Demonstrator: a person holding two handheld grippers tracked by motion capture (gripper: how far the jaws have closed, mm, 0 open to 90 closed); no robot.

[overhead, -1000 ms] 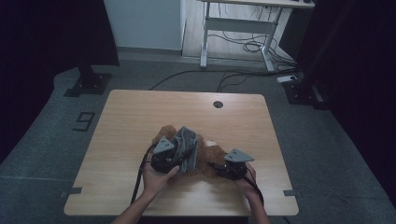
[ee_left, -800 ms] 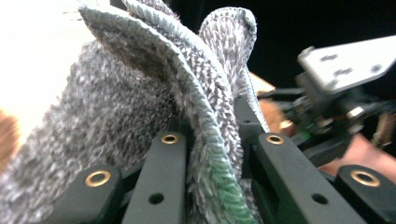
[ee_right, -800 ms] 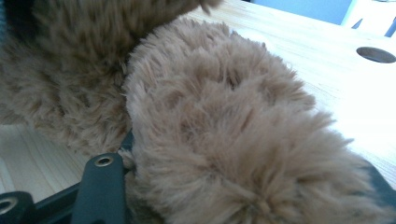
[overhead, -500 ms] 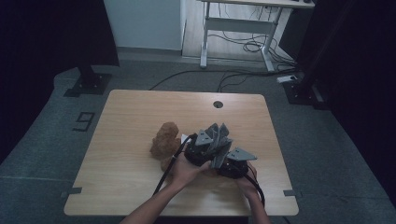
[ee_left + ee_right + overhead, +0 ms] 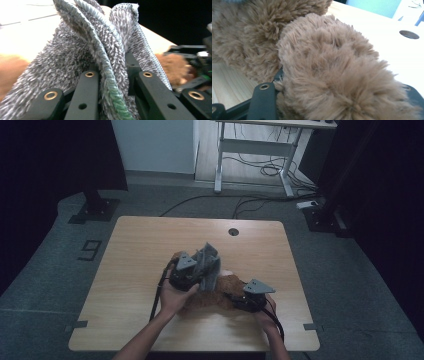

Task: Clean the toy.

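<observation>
left gripper (image 5: 196, 270): a folded grey knitted cloth (image 5: 105, 50) is being clamped, raised for wiping | right gripper (image 5: 245, 299): a brown fluffy plush toy (image 5: 332, 82) is being pinched, steadied near-centre on the wooden table (image 5: 140, 245)

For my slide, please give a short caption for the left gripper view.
Left gripper clamps a folded grey knitted cloth above the wooden table.
</observation>
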